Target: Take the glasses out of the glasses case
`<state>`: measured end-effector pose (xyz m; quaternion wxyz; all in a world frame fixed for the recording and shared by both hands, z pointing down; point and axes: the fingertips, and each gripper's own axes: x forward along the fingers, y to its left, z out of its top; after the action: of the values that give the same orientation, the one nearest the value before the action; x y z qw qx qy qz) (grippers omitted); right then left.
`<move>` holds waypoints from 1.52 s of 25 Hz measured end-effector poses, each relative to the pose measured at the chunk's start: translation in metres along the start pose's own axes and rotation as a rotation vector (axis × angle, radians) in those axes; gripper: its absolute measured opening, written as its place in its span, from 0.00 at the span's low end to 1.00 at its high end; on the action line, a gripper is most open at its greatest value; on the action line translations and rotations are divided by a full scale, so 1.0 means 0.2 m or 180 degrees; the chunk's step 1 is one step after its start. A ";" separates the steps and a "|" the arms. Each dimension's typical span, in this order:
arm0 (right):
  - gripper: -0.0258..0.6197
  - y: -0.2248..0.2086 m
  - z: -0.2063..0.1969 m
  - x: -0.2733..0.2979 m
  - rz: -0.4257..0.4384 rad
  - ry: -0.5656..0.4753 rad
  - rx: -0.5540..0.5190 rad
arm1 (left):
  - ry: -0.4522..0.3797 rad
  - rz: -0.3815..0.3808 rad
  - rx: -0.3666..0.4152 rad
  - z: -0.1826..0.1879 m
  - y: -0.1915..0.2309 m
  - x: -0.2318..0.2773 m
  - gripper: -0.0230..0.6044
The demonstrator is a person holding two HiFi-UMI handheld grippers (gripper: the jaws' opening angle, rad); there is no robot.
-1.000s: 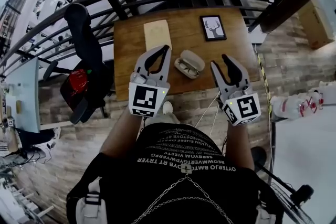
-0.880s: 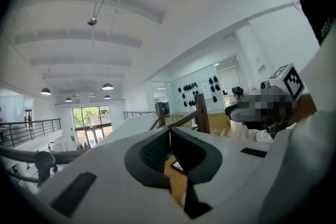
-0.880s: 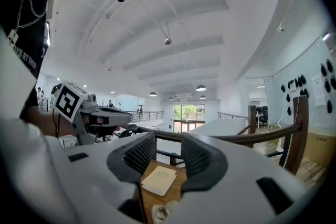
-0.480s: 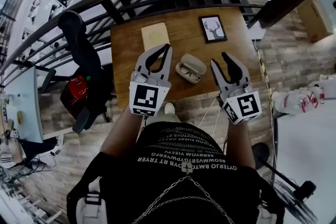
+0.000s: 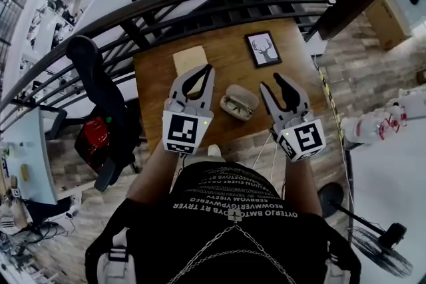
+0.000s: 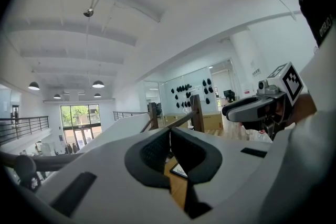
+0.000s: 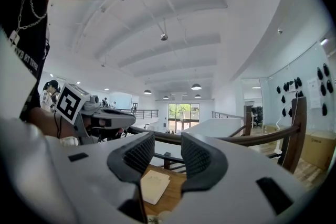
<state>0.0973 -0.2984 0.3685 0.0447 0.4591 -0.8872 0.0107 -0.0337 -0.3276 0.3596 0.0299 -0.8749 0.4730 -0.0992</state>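
The glasses case (image 5: 240,101) lies open at the frame's centre on the wooden table (image 5: 226,66), between both grippers; the glasses (image 5: 233,106) seem to rest inside it, though they show small. The left gripper (image 5: 207,70) has its jaws pressed together on nothing. The right gripper (image 5: 273,82) has its jaws spread, empty.

your glasses case (image 5: 245,96) is a pale cream clamshell, lying open just nearer you than the framed deer picture (image 5: 263,48) and a little to its left. the dark-rimmed glasses (image 5: 233,105) rest inside the half farther from that picture.
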 end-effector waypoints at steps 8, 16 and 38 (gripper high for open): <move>0.27 0.01 0.02 0.08 -0.0124 -0.0014 -0.0045 | -0.0083 -0.0155 0.0012 0.00 0.07 0.05 0.08; 0.27 0.10 -0.02 0.11 -0.0098 0.0078 -0.0041 | -0.0067 -0.0210 -0.0049 -0.04 0.12 0.04 0.08; 0.27 0.05 -0.50 0.20 0.0295 0.0598 0.0149 | 0.0078 0.0016 -0.0144 -0.12 0.08 0.14 0.08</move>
<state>0.0726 -0.3187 0.4728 0.1164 0.4154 -0.8989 0.0765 -0.0376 -0.3583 0.3854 0.0046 -0.8729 0.4776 -0.0991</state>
